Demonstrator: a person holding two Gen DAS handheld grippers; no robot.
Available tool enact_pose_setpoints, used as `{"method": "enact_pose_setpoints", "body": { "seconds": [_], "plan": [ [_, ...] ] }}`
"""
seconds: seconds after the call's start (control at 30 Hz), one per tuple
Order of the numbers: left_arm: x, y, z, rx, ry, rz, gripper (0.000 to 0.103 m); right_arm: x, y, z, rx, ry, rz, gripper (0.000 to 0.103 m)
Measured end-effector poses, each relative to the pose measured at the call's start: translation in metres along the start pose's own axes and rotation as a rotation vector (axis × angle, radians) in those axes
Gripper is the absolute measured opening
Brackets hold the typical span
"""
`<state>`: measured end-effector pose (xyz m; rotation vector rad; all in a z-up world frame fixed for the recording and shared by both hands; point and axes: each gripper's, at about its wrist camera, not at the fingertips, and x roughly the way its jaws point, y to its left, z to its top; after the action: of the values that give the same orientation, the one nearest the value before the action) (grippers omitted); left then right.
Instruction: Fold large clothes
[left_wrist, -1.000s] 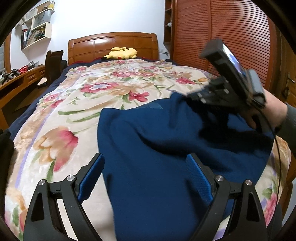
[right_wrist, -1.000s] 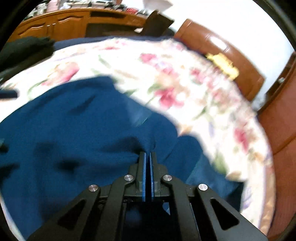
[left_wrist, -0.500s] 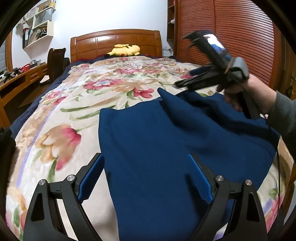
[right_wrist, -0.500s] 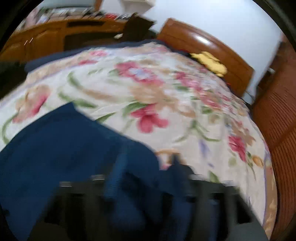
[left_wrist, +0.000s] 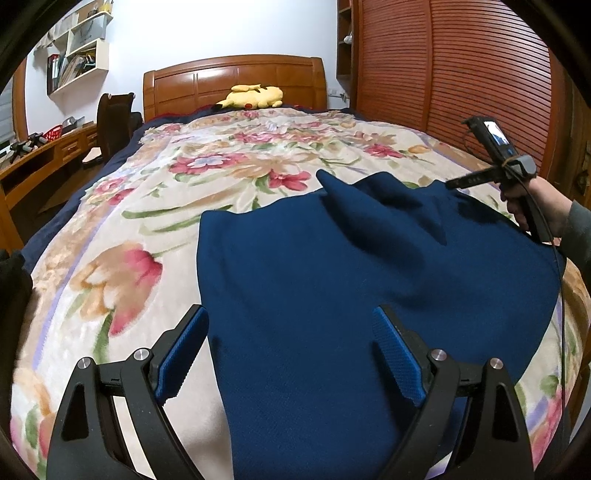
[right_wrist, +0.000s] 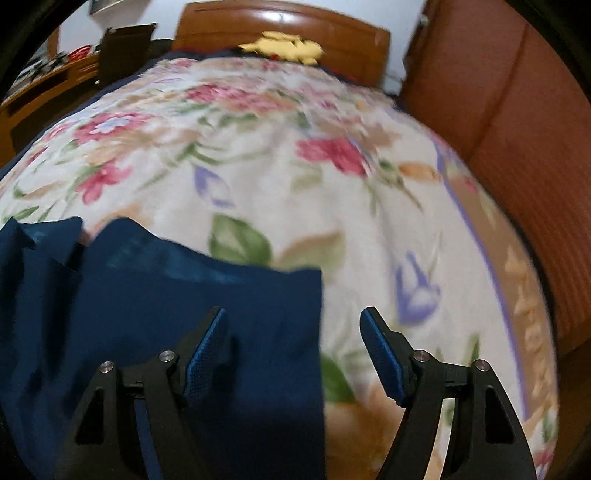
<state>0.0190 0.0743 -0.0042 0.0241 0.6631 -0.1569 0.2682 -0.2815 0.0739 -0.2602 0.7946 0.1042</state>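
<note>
A: Entry. Navy garment (left_wrist: 332, 295) lies spread on the near half of the floral blanket (left_wrist: 155, 229), 1 corner peaked up at its far edge. Yellow plush toy (left_wrist: 255, 96) sits by the headboard (left_wrist: 232, 81), well apart.

B: Left gripper (left_wrist: 291, 354)?

A: Jaws wide apart, hovering at the garment's near left edge. Left pad over blanket, right pad over cloth. Nothing gripped.

B: Right gripper (right_wrist: 293, 354)?

A: Its jaws have just been opening; they stand wide now with nothing pinched. Wrist view is blurred, but the garment's right edge runs between the 2 pads: left pad above navy cloth, right pad above blanket. From the left view, the person's hand (left_wrist: 535, 203) holds it at the garment's far right side.
</note>
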Motion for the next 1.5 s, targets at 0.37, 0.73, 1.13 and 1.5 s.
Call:
{"method": "enact_pose_setpoints", "body": {
  "seconds": [0.37, 0.73, 1.13, 1.5],
  "plan": [
    [0.01, -0.001, -0.004, 0.001, 0.042, 0.006, 0.091, -0.011, -0.002, -0.004, -0.005, 0.008, 0.06, 0.003],
    [0.013, -0.001, -0.006, -0.007, 0.058, 0.008, 0.091, -0.012, -0.031, -0.01, -0.01, -0.006, -0.22, 0.002],
    [0.012, 0.0, -0.006, -0.011, 0.06, 0.007, 0.091, -0.079, 0.005, -0.026, -0.051, -0.157, -0.072, 0.057],
    [0.013, 0.002, -0.006, -0.012, 0.061, 0.013, 0.091, -0.138, 0.079, -0.124, -0.191, -0.164, 0.191, 0.057]
  ]
}}
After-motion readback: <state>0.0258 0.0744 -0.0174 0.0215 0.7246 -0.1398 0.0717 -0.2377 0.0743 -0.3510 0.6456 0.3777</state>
